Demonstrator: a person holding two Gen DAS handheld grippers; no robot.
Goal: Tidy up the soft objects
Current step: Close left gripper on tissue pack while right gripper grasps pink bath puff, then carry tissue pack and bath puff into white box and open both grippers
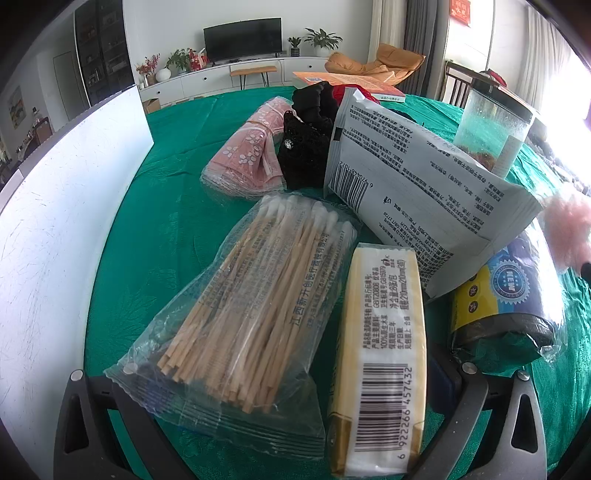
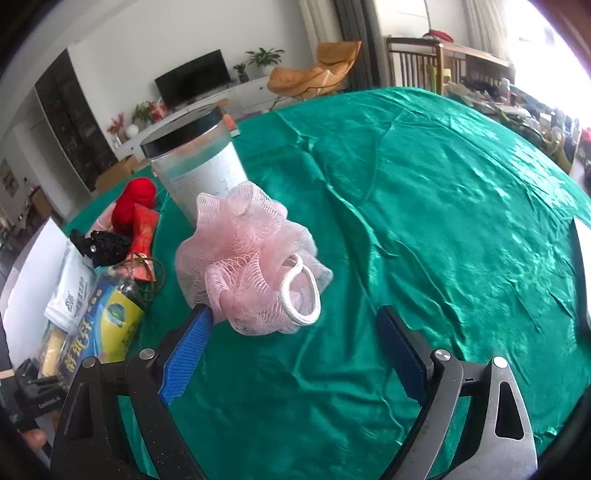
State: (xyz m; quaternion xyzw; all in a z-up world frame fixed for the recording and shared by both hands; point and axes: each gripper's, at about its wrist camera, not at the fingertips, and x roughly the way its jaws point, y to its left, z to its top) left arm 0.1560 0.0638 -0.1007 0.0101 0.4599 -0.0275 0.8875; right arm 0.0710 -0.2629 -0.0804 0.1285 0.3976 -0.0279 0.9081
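Two grippers: right gripper (image 2: 293, 345) spread wide, pink mesh bath pouf (image 2: 251, 262) at eleven o'clock; left gripper (image 1: 280, 402) wide around yellow tissue pack (image 1: 380, 354).

Living room, daylit.
- Plain white back wall (image 1: 166, 33), at 12 o'clock in the left wrist view.
- Black flat-screen television (image 1: 242, 38) on a long low white cabinet (image 1: 207, 79) with drawer fronts, at 12 o'clock.
- Green potted plants (image 1: 323, 38) on the cabinet, just right of the television; red-flowered plant with white vase (image 1: 153, 70) at its left end.
- Small wooden bench on thin black legs (image 1: 253, 72) before the cabinet.
- Tall dark glass-fronted shelving unit (image 1: 101, 51), at 11 o'clock.
- Mustard-orange lounge chair (image 1: 376, 62), at 1 o'clock.
- Grey and pale curtains (image 2: 354, 33) behind the chair.
- Dark wooden slatted chair (image 2: 417, 59), at 1 o'clock in the right wrist view.
- Bright overexposed window (image 2: 546, 48), at 2 o'clock.
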